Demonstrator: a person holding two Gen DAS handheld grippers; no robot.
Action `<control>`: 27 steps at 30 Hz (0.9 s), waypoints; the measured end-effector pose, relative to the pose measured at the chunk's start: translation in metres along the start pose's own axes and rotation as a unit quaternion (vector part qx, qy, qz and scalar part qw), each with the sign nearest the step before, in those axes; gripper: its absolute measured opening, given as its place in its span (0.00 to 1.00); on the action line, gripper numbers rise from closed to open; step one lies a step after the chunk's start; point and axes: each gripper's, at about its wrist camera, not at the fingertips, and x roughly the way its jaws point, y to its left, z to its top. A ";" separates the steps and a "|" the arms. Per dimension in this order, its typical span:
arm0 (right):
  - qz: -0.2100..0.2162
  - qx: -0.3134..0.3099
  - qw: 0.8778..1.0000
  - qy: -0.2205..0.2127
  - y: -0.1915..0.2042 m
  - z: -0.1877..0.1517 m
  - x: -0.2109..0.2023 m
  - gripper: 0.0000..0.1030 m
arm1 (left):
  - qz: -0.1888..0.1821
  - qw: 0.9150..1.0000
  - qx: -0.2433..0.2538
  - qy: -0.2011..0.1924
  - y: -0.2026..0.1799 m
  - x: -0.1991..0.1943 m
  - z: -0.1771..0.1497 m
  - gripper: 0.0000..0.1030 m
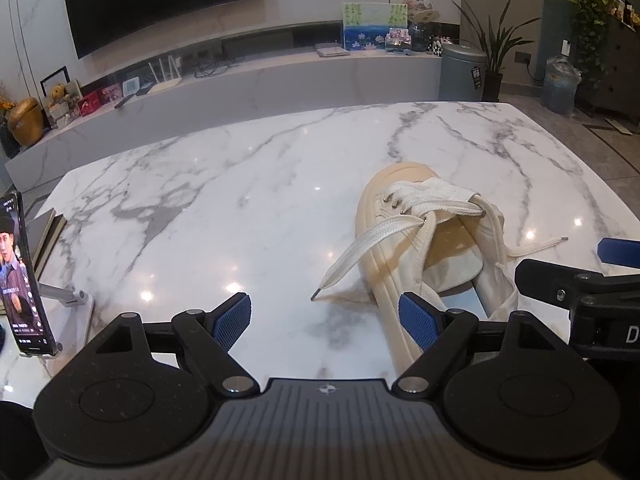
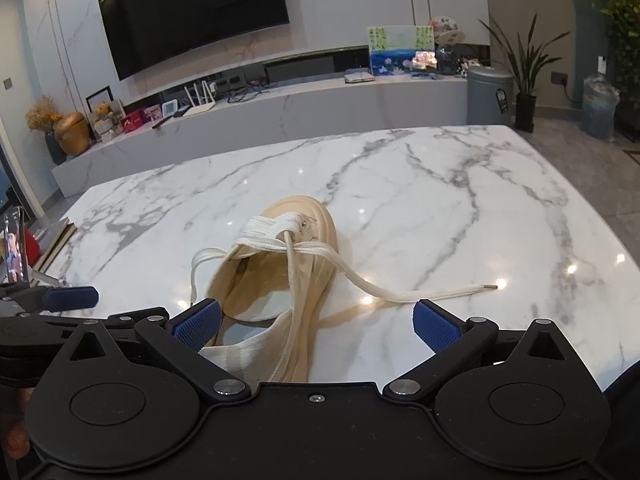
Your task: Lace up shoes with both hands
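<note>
My left gripper [image 1: 326, 326] and right gripper [image 2: 316, 326] both gape wide, empty; cream sneaker [image 2: 280, 276] lies heel-near, toe-far on marble table [image 2: 460, 184]; left lace tip [image 1: 315, 298] just ahead of my left gripper, right lace tip [image 2: 491, 287] right of mine

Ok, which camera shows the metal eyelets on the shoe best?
The left wrist view: a row of eyelets shows along the shoe side. The right wrist view shows only one eyelet, the rest hidden under laces.
</note>
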 end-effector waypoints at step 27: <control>0.008 -0.017 1.000 -0.011 0.005 0.000 -0.002 0.99 | 0.003 1.000 0.012 0.023 0.002 0.007 -0.001 0.78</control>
